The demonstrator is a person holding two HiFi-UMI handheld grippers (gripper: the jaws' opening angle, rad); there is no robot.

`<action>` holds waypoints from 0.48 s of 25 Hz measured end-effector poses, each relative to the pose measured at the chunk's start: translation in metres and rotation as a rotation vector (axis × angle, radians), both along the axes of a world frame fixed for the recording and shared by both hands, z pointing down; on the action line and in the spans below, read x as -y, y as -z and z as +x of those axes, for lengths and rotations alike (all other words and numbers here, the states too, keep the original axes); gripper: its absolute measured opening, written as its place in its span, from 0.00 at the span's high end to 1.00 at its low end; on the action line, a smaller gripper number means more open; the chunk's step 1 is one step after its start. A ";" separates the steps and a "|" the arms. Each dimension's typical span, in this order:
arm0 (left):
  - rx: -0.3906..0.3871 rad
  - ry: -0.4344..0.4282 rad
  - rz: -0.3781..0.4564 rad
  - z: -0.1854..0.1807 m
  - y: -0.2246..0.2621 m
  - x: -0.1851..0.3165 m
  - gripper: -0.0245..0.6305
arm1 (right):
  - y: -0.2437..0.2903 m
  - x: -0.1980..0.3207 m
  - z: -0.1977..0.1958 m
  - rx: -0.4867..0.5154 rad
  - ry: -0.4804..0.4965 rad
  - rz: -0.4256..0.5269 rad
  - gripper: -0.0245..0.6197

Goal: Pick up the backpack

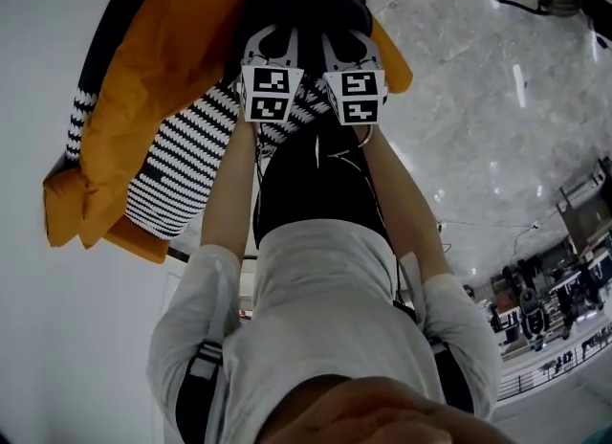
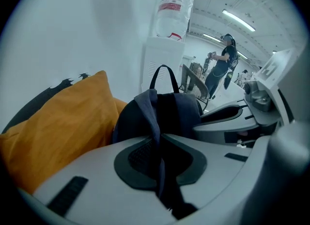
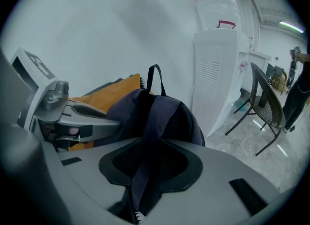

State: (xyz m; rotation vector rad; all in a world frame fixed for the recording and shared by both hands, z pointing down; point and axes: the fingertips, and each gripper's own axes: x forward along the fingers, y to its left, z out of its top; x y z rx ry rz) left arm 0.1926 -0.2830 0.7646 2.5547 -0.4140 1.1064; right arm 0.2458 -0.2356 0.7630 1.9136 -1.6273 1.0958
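A dark navy backpack (image 1: 308,0) sits upright on an orange cover, and both grippers reach down at its top side by side. My left gripper (image 2: 159,157) is shut on one shoulder strap (image 2: 154,122), which is pinched into a thin fold between the pads. My right gripper (image 3: 145,167) has the other strap (image 3: 156,117) lying flat in the gap between its jaws, which stand partly apart. The backpack's carry loop (image 3: 154,77) sticks up free behind both. From the head view the left gripper (image 1: 275,42) and right gripper (image 1: 346,45) cover the bag's upper part.
An orange padded cover (image 1: 163,59) and a black-and-white striped cloth (image 1: 182,165) lie under and beside the bag, against a white wall. A white water dispenser (image 3: 218,73) with a bottle stands just behind. A metal chair (image 3: 265,107) and marble floor (image 1: 478,98) are to the right.
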 end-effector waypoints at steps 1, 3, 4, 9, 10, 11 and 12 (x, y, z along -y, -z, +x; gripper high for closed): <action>-0.005 -0.008 0.003 0.002 0.002 0.000 0.91 | -0.001 0.000 0.001 0.000 -0.003 0.003 0.77; -0.011 -0.010 0.005 -0.002 0.006 -0.002 0.91 | 0.000 -0.001 -0.002 0.003 -0.009 0.011 0.79; -0.012 -0.009 0.005 -0.006 0.008 -0.003 0.91 | 0.002 -0.001 -0.005 0.004 -0.010 0.017 0.81; -0.010 0.000 0.011 -0.020 0.018 -0.005 0.91 | 0.017 0.000 -0.019 -0.013 0.018 0.050 0.87; -0.012 -0.001 0.014 -0.021 0.020 -0.006 0.91 | 0.020 0.000 -0.021 -0.015 0.023 0.055 0.87; -0.012 0.004 0.013 -0.024 0.021 -0.007 0.91 | 0.022 -0.001 -0.022 -0.015 0.026 0.059 0.87; -0.011 0.011 0.010 -0.026 0.021 -0.009 0.91 | 0.024 -0.003 -0.024 -0.016 0.029 0.062 0.88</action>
